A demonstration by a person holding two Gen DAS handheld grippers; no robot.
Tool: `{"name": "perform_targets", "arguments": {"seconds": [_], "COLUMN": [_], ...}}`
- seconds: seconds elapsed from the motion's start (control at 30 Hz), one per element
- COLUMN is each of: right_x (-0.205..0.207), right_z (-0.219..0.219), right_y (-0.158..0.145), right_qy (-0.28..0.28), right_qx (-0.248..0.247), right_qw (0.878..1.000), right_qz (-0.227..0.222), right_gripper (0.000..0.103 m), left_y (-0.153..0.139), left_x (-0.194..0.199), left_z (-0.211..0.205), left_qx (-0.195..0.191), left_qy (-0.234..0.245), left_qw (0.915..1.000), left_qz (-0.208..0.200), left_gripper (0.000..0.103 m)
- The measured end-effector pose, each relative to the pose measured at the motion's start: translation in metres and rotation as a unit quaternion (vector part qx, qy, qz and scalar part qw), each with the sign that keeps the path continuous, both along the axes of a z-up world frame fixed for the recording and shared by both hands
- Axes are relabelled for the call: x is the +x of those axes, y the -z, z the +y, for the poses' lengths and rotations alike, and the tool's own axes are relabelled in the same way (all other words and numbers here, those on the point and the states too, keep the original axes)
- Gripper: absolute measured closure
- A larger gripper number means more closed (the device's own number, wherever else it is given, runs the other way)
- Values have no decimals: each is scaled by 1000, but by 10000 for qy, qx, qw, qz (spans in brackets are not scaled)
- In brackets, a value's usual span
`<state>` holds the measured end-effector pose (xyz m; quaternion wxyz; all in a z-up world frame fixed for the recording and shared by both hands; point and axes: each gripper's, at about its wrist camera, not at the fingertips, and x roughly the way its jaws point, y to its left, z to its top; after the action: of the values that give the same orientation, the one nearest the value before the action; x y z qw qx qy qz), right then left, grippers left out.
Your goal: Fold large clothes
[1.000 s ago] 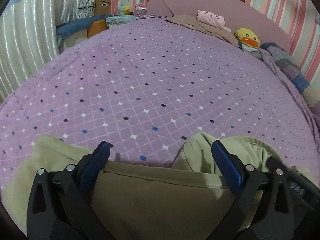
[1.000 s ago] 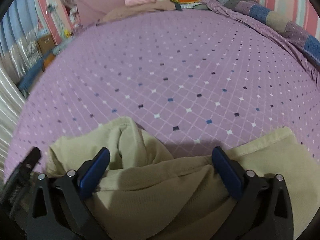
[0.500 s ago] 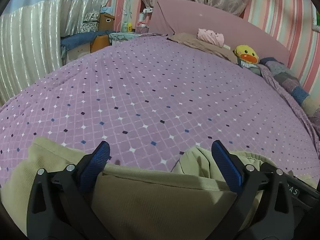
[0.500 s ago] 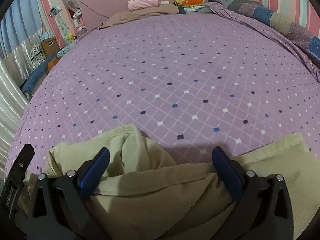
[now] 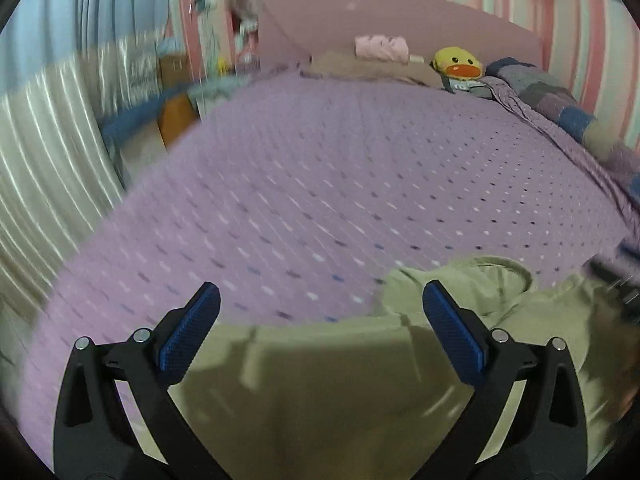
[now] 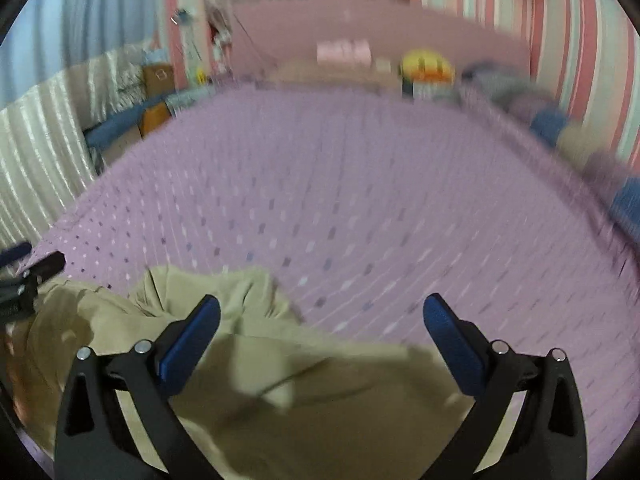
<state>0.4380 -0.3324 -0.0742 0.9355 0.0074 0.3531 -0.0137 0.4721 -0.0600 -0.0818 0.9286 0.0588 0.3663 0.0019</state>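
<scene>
In your left wrist view, your left gripper (image 5: 320, 308) has its blue-padded jaws spread wide apart, holding nothing, poised above the olive-green garment (image 5: 320, 392) that lies at the near edge of the purple bedspread (image 5: 340, 184). The cloth's far edge runs fairly straight between the jaws, but a rumpled lump of it bunches up to the right, near where part of your other tool shows at the frame's edge. Far off by the headboard sit a yellow duck toy (image 5: 457, 63) and a pink bundle (image 5: 381, 45), well apart from the work. The picture is smeared, so finer creases cannot be read. In your right wrist view, your right gripper (image 6: 320, 310) is likewise parted and empty over the garment (image 6: 304, 396), with the same crumpled hump rising just behind its left pad. Judging by this, you are early on: the piece is on the bed but not smoothed flat, no neat fold shows, and that bunched section needs spreading before you fold.
</scene>
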Motion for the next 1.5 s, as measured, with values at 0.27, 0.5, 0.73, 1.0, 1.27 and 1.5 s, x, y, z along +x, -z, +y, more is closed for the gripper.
{"name": "perform_targets", "arguments": {"seconds": [0.27,0.5,0.73,1.0,1.27,1.5], "right_x": [-6,-1,-2,1,8,-28], "right_z": [-29,-28,-39,-43,-33,-31], "right_y": [23,56,79,93,93,60], "right_qy": [677,642,613,599,789,958], "right_qx": [-641,-638,69,427,-4,262], "right_qw": [9955,9958,9981,9972,9969,9923], "right_qz": [-167,-113,-81,-121,74,746], "right_gripper": [2,2,2,2,2,2], "left_y": [56,66,75,82,85,54], "left_x": [1,-4,-4,-4,-5,-67], "left_z": [28,41,52,47,38,47], "left_qx": [399,-183,-543,-671,-145,-126], "left_qy": [-663,-571,-528,-563,-797,-1079], "left_qw": [9970,9982,9968,9952,9964,9939], "left_qz": [64,-88,-247,-436,-246,193], "left_gripper": [3,3,3,3,3,3]}}
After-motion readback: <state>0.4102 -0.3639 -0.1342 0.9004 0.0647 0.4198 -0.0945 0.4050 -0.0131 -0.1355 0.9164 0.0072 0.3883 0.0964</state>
